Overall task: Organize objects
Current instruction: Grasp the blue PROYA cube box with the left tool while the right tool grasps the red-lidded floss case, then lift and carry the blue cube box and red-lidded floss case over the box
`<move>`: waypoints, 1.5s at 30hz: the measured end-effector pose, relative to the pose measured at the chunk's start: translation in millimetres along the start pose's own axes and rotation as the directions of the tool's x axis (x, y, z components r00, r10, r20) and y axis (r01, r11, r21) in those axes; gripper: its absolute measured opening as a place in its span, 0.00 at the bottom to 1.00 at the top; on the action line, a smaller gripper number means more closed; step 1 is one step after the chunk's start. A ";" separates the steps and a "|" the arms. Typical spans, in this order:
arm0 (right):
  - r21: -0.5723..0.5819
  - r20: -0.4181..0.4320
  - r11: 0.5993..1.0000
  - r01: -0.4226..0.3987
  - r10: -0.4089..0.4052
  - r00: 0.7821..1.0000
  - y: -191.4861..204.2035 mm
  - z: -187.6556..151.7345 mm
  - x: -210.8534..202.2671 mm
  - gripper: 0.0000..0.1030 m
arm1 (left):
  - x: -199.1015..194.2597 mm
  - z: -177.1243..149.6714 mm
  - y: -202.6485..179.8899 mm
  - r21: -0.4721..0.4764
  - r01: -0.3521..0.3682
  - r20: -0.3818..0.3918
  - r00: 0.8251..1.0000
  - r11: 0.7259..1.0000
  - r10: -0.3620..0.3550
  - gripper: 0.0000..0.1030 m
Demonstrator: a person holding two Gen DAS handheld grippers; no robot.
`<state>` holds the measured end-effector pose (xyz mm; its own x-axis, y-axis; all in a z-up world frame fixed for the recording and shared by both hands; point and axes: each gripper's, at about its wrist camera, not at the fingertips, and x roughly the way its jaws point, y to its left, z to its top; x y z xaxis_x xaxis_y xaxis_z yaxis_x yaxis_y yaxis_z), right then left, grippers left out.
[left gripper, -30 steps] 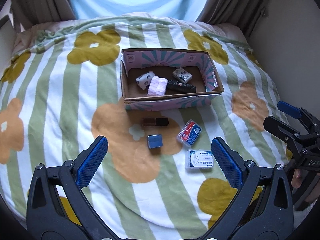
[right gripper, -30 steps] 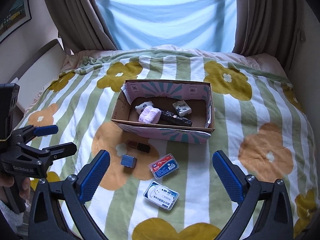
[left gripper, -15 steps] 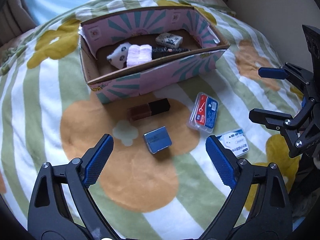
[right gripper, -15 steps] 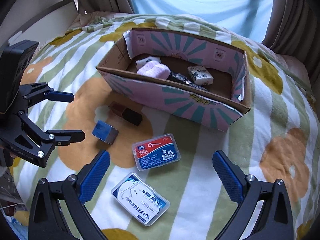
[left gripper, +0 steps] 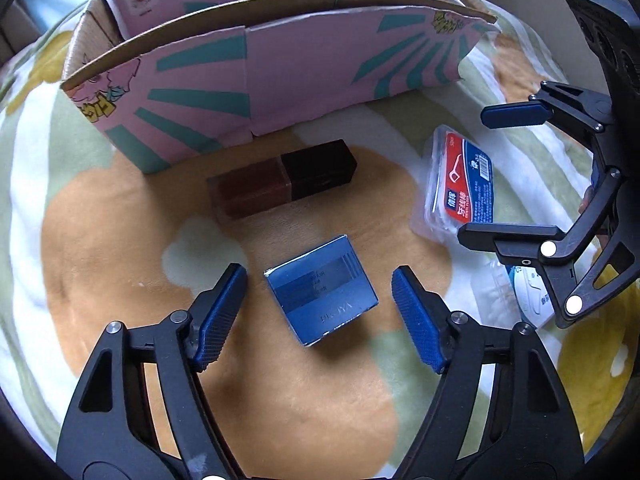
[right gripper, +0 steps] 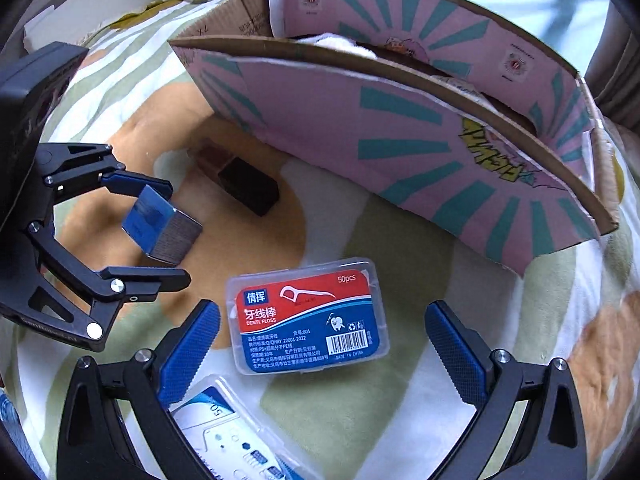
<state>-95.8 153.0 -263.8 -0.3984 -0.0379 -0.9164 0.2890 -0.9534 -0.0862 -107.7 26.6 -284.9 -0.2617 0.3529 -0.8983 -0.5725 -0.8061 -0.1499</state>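
Your left gripper [left gripper: 319,312] is closing around the blue box [left gripper: 322,290] on the blanket [left gripper: 280,400], pads not yet touching; skewed corners may twist it free. Your right gripper [right gripper: 320,354], wide open, straddles the floss case [right gripper: 308,320], near the pink carton [right gripper: 400,152]

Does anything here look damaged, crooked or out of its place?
The pink cardboard box looks worn: its near wall bows and the rim is rough. The blue box, the floss case, the brown and black case and the white case lie loose at differing angles on the blanket, not in the box.
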 end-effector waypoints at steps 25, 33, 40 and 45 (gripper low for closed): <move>-0.001 -0.016 0.999 -0.035 0.035 0.999 0.7 11.2 -24.3 0.76 | -17.8 8.4 1.4 -0.009 -0.007 0.043 0.999 1.000 0.008 0.42; 0.074 0.008 0.997 -0.001 0.001 1.000 -2.6 32.9 -94.0 0.76 | -76.7 24.6 -5.7 -0.040 -0.005 0.069 0.998 0.999 0.008 0.42; 0.197 0.041 0.979 0.044 -0.053 0.998 6.8 35.6 -160.6 0.76 | -145.4 46.3 -24.4 -0.115 -0.004 0.113 0.993 0.993 0.017 0.42; 0.305 0.056 0.948 0.088 -0.110 0.992 5.0 44.6 -199.1 0.76 | -199.1 54.4 -35.9 -0.170 -0.030 0.150 0.987 0.985 0.056 0.42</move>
<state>-53.8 142.4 -64.4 -0.4760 0.0510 -0.8780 -0.0262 -0.9987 -0.0438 -77.3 11.1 -78.1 -0.4068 0.3744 -0.8333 -0.4244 -0.8852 -0.1906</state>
